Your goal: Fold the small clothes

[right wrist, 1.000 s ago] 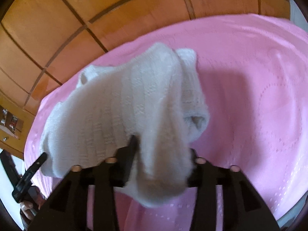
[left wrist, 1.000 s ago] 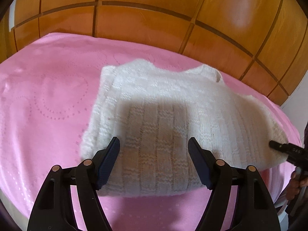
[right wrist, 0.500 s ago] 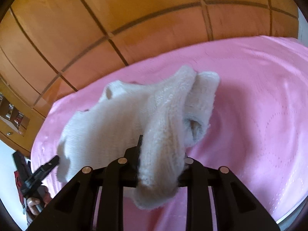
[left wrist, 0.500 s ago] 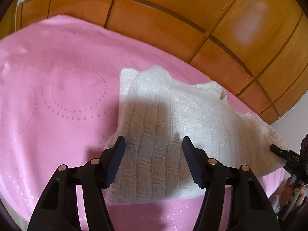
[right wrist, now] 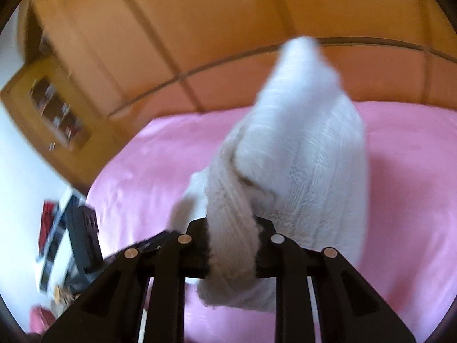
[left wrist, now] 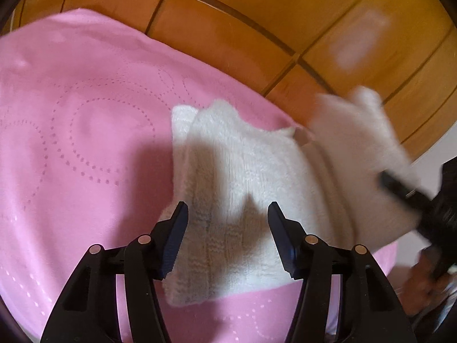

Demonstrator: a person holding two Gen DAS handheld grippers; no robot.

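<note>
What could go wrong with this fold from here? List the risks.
1. The right gripper pinches only a bunched edge of the white knit sweater; it might slip free mid-swing.
2. The left gripper hovers open, pinning nothing, so the layers on the pink bedspread may drag.

Broad bare stretch of the pink embossed bed cover (left wrist: 71,143) lies open left of the white knitted sweater (left wrist: 242,177), while the orange wooden panelled headboard (left wrist: 257,28) closes off the far edge behind it.
</note>
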